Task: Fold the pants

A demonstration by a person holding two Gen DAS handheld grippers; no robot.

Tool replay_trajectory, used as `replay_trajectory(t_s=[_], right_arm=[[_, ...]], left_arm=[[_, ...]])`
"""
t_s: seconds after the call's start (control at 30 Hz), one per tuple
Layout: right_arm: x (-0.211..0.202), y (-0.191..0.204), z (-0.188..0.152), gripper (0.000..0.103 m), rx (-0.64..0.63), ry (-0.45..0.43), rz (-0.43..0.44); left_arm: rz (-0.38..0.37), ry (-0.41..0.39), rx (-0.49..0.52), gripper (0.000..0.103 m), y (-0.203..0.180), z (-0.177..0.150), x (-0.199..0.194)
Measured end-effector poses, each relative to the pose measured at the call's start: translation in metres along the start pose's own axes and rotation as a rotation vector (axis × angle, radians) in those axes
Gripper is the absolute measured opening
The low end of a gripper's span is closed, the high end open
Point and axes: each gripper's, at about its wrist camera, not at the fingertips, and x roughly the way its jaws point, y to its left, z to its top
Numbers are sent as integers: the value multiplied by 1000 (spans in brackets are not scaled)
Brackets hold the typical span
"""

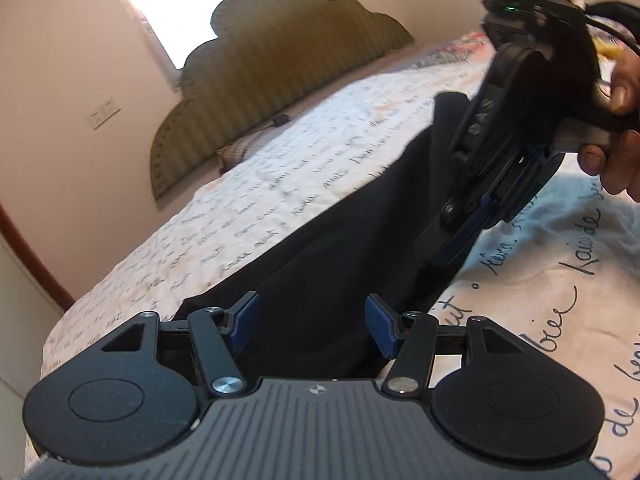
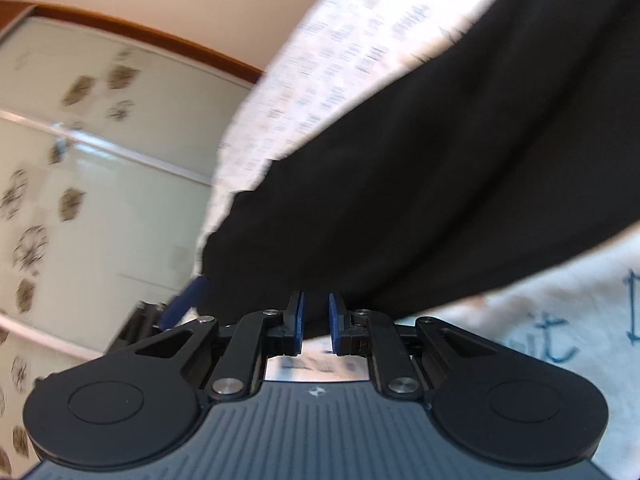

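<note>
The black pants [image 2: 420, 168] ran off the top and right edges of the right wrist view. The wardrobe doors [image 2: 80, 160] there were blurry. In the left wrist view, the right gripper [image 1: 448, 256] hid part of the pants, and its fingertips were too dark to tell apart.
</note>
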Motion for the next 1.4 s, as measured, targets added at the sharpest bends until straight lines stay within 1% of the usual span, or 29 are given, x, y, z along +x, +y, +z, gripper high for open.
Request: replay_trajectory(t_s=[0.07,0.17,0.2,0.27,0.33,0.4,0.47,0.5,0.53,0.57,0.6,0.67,0.7,0.73,0.77,0.8,0.9,1.0,1.1,1.17,1.23,1.27,1.3,1.33,1.37,1.4], right_arm=[[7,-10,1,12,79,19,-15],[19,-20,0,12,177,33,23],[22,-20,0,12,183,39,23],[22,-16,-1,12,175,44,-3],[17,-10,0,13,136,50,-27],[10,-7,4,25,126,24,-36],[7,-12,4,46,165,-11,-6],[8,-15,3,51,193,-23,16],[11,-15,3,63,216,-36,34],[13,-13,2,71,220,-51,42],[16,-7,1,73,206,-65,37],[21,2,1,73,176,-113,21],[22,4,0,67,171,-137,17],[25,5,-1,28,160,-143,16],[28,5,0,5,159,-126,12],[30,3,-1,5,171,-116,14],[25,4,-1,5,167,-140,35],[18,6,0,5,178,-156,74],[8,11,-2,5,176,-166,109],[4,9,-5,5,189,-163,111],[3,0,-8,8,217,-150,105],[2,-5,-9,9,222,-144,98],[2,-10,-10,11,234,-131,94],[2,-13,-11,18,253,-123,97],[2,-15,-12,37,265,-126,106],[0,-16,-13,50,264,-142,115]], left_arm=[[-15,0,23,62,-6,5,7],[-54,14,44,63,-12,10,12],[-59,21,56,63,-15,10,13],[-51,35,81,63,-19,8,15],[-47,42,80,63,-18,7,16],[-55,56,55,63,-16,3,16],[-54,72,48,63,-16,1,20],[-50,76,54,63,-18,0,21],[-49,76,60,63,-19,1,21],[-52,71,64,63,-19,1,21],[-57,64,66,63,-20,2,19],[-59,55,73,63,-21,3,18],[-52,52,79,63,-21,3,18],[-44,48,82,63,-22,3,18],[-40,47,85,63,-22,2,18],[-37,48,86,63,-22,2,19],[-42,49,100,63,-26,0,21],[-37,40,127,63,-30,2,26],[8,27,141,62,-32,5,32],[9,42,92,48,-26,5,37],[5,68,37,26,-20,3,43],[-3,79,13,22,-18,1,46],[-16,86,-8,13,-16,-1,48],[-23,94,-30,8,-15,-3,49],[-20,92,-46,7,-14,-4,48],[-13,79,-56,7,-13,-5,45]])
